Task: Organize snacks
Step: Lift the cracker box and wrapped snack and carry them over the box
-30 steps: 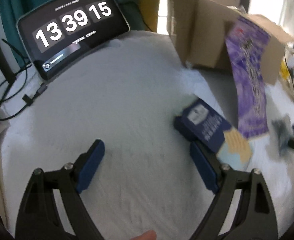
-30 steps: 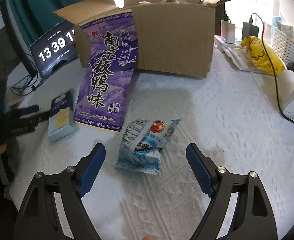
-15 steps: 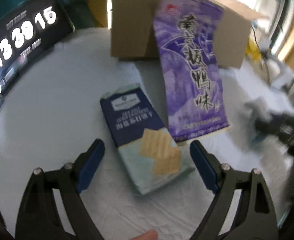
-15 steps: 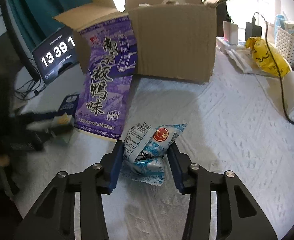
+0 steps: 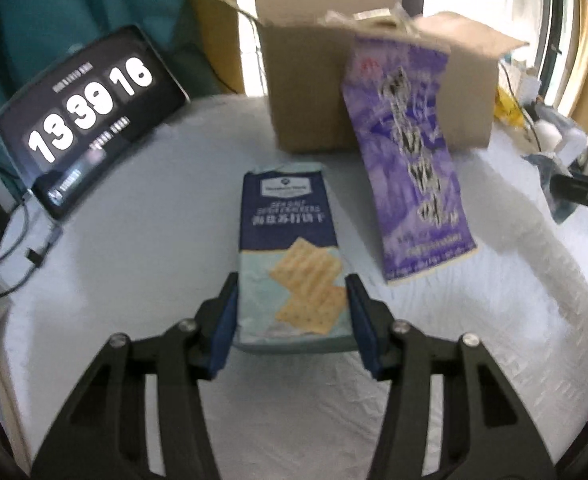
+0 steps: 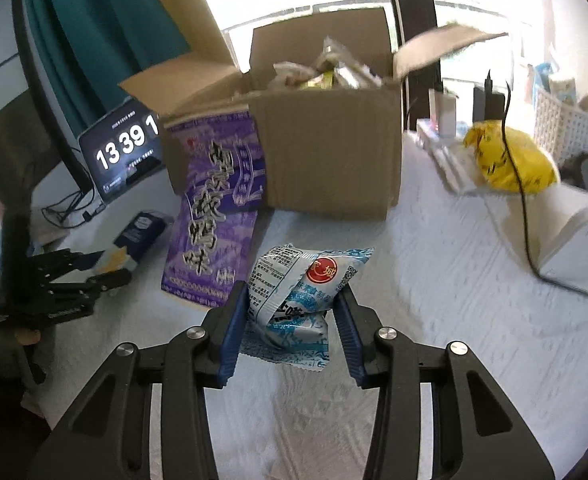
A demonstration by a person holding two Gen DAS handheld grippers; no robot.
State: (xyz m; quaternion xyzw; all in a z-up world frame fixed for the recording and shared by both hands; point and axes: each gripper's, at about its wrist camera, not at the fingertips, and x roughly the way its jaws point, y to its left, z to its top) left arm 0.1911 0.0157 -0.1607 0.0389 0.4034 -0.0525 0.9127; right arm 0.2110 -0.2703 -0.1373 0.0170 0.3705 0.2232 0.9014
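Observation:
My left gripper (image 5: 292,320) is shut on the near end of a navy and pale-blue cracker box (image 5: 290,248) lying on the white cloth. My right gripper (image 6: 294,320) is shut on a small blue and white snack packet (image 6: 297,292) and holds it above the cloth. A tall purple snack bag (image 5: 409,160) leans against the open cardboard box (image 5: 333,92); it also shows in the right wrist view (image 6: 214,208). The cardboard box (image 6: 325,152) holds several snack packs. The left gripper (image 6: 74,280) and the cracker box (image 6: 134,240) show at the left of the right wrist view.
A tablet clock (image 5: 86,116) stands at the back left with cables (image 5: 10,256) beside it. A yellow bag (image 6: 509,160), a black cable (image 6: 521,208), a white device (image 6: 581,236) and a white basket (image 6: 565,124) sit at the right.
My left gripper moved onto the cracker box and shut on its near end. My right gripper, shut on the blue packet, lifted it up toward the cardboard box.

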